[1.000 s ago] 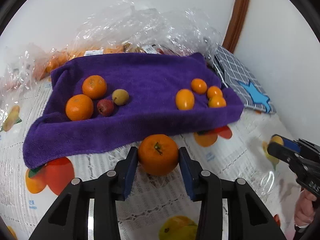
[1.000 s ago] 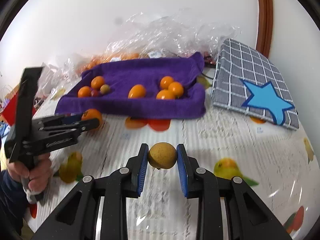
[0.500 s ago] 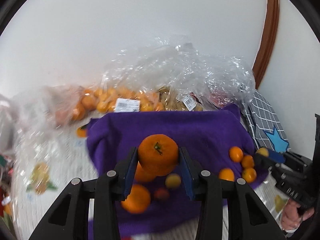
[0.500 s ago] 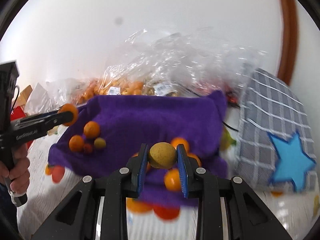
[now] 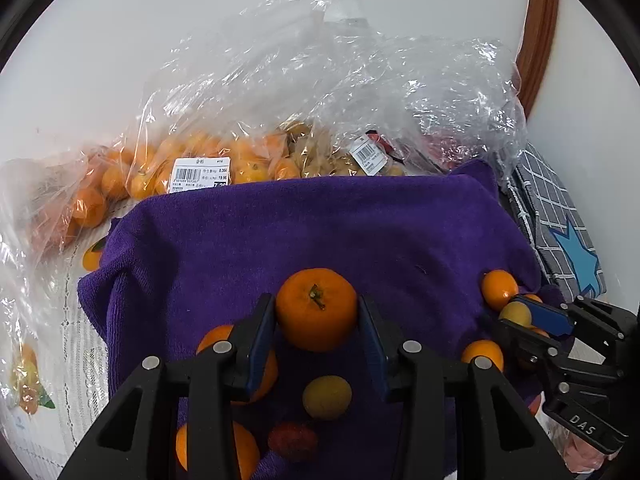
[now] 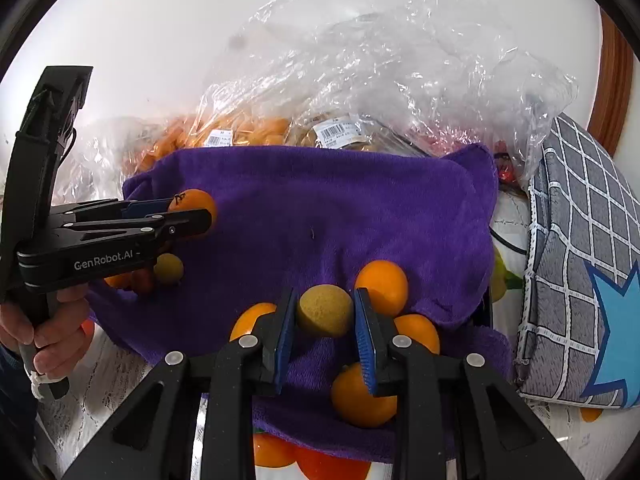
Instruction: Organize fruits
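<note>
Left gripper clamped on a tangerine, stem up, hanging over the near left part of the purple towel. Under it on the towel: a small yellow fruit, a red one, two more oranges half hidden by the fingers. Right gripper squeezed tight on a dull yellow ball-like fruit, poised over the towel's near right corner, right above a cluster of oranges. Same gripper seen from the left camera at the towel's right edge, yellow fruit between blue pads. Left one seen from the right camera, tangerine at its tip, a hand on the grip. Behind the towel, clear bags of fruit against the wall. Right of the towel, a grey checked cloth with a blue star.
</note>
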Demonstrator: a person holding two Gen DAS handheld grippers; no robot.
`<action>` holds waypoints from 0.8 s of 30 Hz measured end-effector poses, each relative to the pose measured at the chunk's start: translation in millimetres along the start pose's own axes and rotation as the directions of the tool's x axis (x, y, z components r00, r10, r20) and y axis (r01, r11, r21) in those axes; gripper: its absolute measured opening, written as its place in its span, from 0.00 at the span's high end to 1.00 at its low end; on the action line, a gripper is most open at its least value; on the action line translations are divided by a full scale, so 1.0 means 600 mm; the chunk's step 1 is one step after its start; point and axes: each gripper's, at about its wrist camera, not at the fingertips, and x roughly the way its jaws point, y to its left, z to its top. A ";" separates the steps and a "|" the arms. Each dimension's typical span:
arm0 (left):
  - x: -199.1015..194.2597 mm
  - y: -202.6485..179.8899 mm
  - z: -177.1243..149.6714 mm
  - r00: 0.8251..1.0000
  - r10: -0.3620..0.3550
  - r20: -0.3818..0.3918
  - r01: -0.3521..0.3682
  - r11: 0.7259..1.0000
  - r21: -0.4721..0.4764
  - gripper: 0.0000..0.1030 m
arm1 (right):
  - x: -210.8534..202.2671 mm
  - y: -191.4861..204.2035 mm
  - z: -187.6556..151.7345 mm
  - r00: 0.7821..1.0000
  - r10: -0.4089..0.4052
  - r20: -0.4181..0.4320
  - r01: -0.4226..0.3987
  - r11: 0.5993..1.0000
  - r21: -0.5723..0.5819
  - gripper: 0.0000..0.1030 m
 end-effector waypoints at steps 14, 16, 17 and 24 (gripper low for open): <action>-0.239 -0.018 -0.062 0.981 0.100 0.166 -0.089 0.993 -0.071 0.40 | -0.203 0.015 -0.034 0.983 -0.121 0.136 0.111 0.990 0.083 0.38; -0.276 -0.026 -0.081 0.978 0.111 0.177 -0.097 0.992 -0.087 0.35 | -0.238 0.020 -0.042 0.982 -0.135 0.134 0.122 0.987 0.100 0.38; -0.296 -0.031 -0.093 0.976 0.115 0.184 -0.099 0.991 -0.094 0.35 | -0.254 0.023 -0.048 0.982 -0.139 0.127 0.126 0.986 0.107 0.38; -0.386 -0.067 -0.158 0.968 0.149 0.203 -0.130 0.986 -0.105 0.21 | -0.354 0.058 -0.106 0.964 -0.205 0.168 0.189 0.976 0.107 0.17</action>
